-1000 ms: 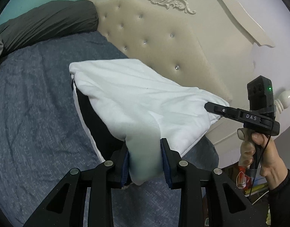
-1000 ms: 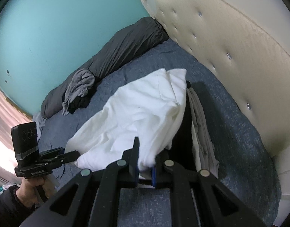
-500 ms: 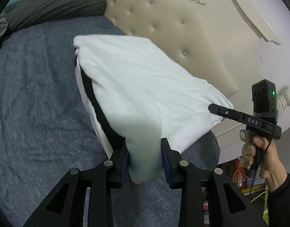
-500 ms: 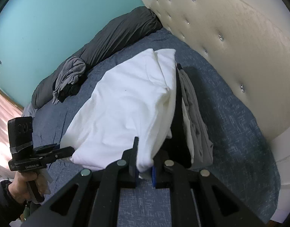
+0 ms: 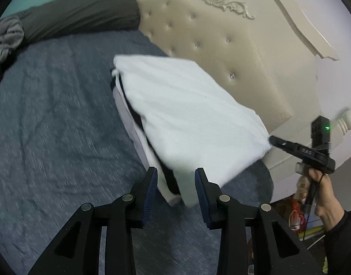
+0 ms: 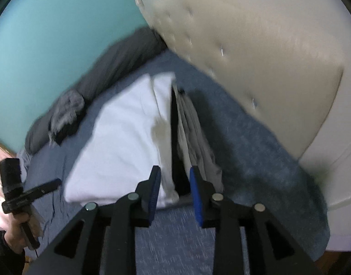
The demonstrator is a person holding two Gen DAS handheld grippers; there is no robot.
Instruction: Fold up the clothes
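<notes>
While its blue-padded jaws stand apart, the left gripper (image 5: 176,189) has a corner of the folded white garment (image 5: 186,114) loose between them. The right gripper (image 6: 175,189) is likewise spread, the same garment's edge between its pads. The garment lies on a stack of folded clothes (image 6: 193,135) near the tufted headboard (image 5: 209,45), on the blue bedspread (image 5: 49,126); a dark duvet (image 5: 79,13) sits along the headboard's far end.
</notes>
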